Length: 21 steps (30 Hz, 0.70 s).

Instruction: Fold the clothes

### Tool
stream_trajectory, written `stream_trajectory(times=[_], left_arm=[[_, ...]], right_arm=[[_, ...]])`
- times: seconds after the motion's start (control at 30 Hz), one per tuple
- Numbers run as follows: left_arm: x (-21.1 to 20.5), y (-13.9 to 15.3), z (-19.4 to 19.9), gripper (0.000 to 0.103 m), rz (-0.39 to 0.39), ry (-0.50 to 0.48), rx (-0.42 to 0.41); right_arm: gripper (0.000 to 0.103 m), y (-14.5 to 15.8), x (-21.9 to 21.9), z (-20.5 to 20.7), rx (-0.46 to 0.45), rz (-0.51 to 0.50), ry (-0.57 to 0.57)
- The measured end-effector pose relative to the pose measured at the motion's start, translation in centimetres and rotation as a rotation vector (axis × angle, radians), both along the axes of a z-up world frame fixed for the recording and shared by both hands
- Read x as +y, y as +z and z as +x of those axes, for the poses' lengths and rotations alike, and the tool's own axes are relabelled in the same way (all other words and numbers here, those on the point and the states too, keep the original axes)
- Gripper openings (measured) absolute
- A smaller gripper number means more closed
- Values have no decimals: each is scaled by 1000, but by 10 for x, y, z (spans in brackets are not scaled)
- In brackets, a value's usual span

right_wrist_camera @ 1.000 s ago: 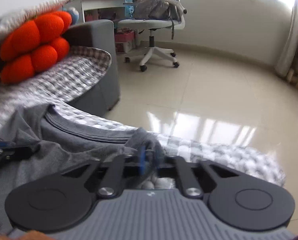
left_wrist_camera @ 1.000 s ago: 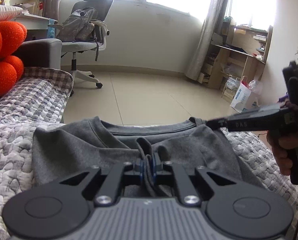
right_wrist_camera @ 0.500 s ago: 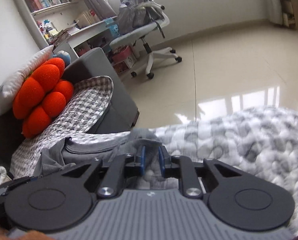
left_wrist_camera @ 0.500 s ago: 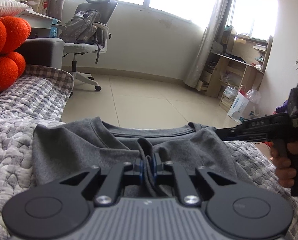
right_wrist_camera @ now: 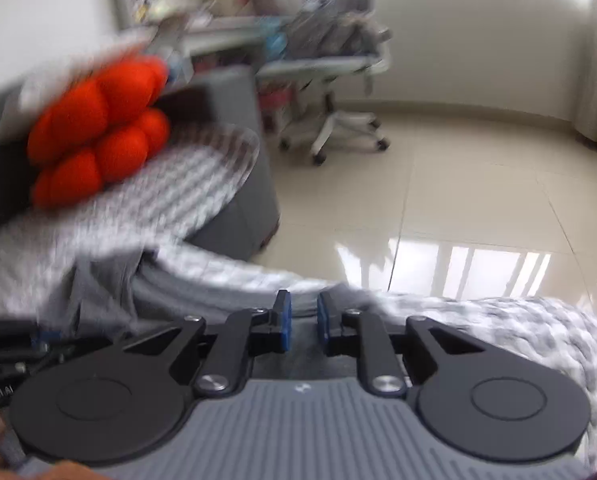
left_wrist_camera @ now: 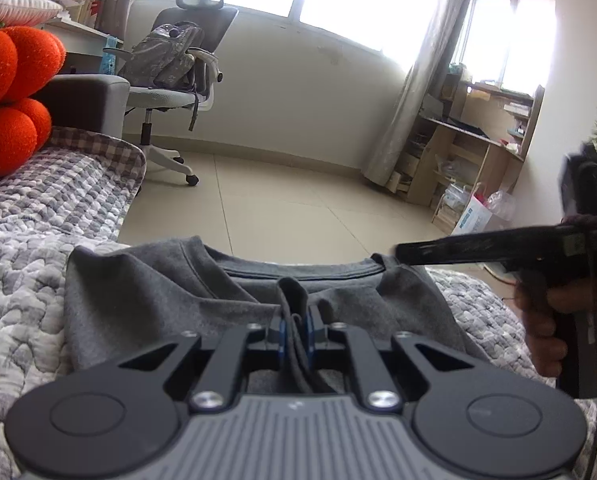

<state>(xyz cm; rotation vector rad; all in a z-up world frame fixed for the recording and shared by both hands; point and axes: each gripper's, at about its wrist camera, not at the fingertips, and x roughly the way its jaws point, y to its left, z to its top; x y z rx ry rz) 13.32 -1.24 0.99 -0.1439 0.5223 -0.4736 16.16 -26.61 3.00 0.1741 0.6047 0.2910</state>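
- Quilted grey-and-white bedspread (left_wrist_camera: pixel 22 280) covers the bed, running from the near edge toward an orange bobbled cushion (left_wrist_camera: pixel 6 80) at the far left.
- Grey sweatshirt (left_wrist_camera: pixel 138 296) lies spread on the bedspread, its ribbed neckline toward the tiled floor (left_wrist_camera: pixel 282 200), with a raised pleat of cloth at its middle.
- Beyond the bed stands an office chair (left_wrist_camera: pixel 178 80) with a backpack on its seat.
- Left tongs (left_wrist_camera: pixel 294 330) point slightly downward over the sweatshirt and are clenched on that raised pleat, the blue pads pressing the fold from both sides.
- Right tongs (left_wrist_camera: pixel 402 249), seen from the left wrist, reach in level from the right, their tip just at the sweatshirt's right shoulder beside the neckline; a hand (left_wrist_camera: pixel 546 332) wraps the pistol-style handle below.
- In the blurred right wrist view, the right tongs (right_wrist_camera: pixel 301 320) stand parted with a clear gap between the blue pads (right_wrist_camera: pixel 284 322), nothing pinched; sweatshirt cloth lies under them.
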Motion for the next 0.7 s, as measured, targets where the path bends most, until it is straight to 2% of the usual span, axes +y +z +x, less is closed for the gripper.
stream_trajectory(times=[0.1, 0.13, 0.23, 0.5, 0.7], left_arm=[[1, 0, 1, 8, -6, 0, 5], [0, 0, 1, 8, -2, -1, 3], [-3, -1, 1, 8, 11, -5, -5], [-2, 0, 1, 8, 8, -1, -5], [-1, -1, 1, 8, 6, -4, -5]], right_arm=[[21, -4, -49, -5, 43, 174, -130], [21, -7, -58, -7, 61, 183, -135], [21, -16, -60, -9, 121, 118, -78], [23, 2, 4, 2, 33, -34, 15], [21, -5, 20, 10, 27, -108, 17]])
